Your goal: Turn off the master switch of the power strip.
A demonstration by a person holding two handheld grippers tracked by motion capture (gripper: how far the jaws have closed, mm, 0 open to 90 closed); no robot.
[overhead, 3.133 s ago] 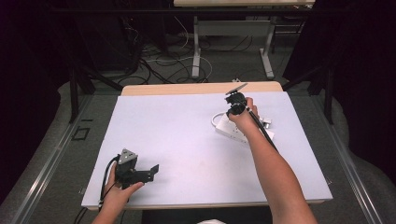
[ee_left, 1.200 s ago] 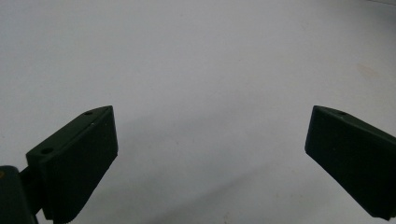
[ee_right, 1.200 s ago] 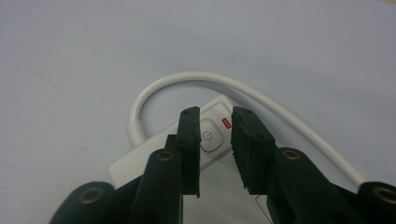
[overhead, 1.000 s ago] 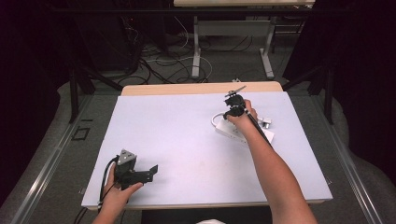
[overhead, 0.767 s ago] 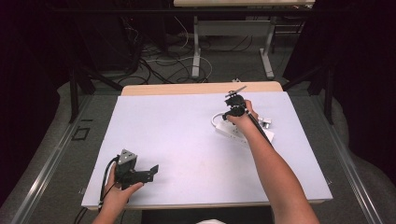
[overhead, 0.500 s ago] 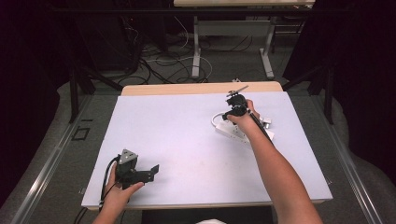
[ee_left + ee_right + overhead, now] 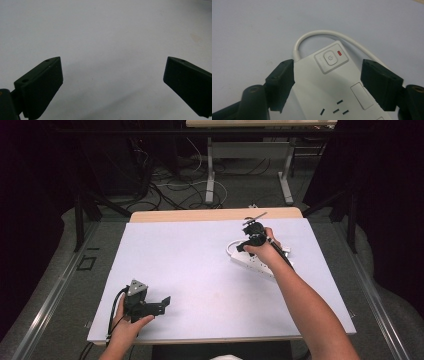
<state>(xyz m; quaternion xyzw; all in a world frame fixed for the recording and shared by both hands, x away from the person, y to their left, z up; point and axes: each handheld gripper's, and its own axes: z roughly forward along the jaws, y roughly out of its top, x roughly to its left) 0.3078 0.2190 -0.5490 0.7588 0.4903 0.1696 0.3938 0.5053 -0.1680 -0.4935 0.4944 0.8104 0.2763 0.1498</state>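
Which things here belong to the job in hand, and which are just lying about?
In the job:
- white plastic power strip with its white cord
- right gripper, jaws straddling the strip

Lying about:
- left gripper, open over the white table
- floor cables

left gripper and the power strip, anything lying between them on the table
Nothing: in the high view the stretch of white table between the left gripper and the power strip is bare.
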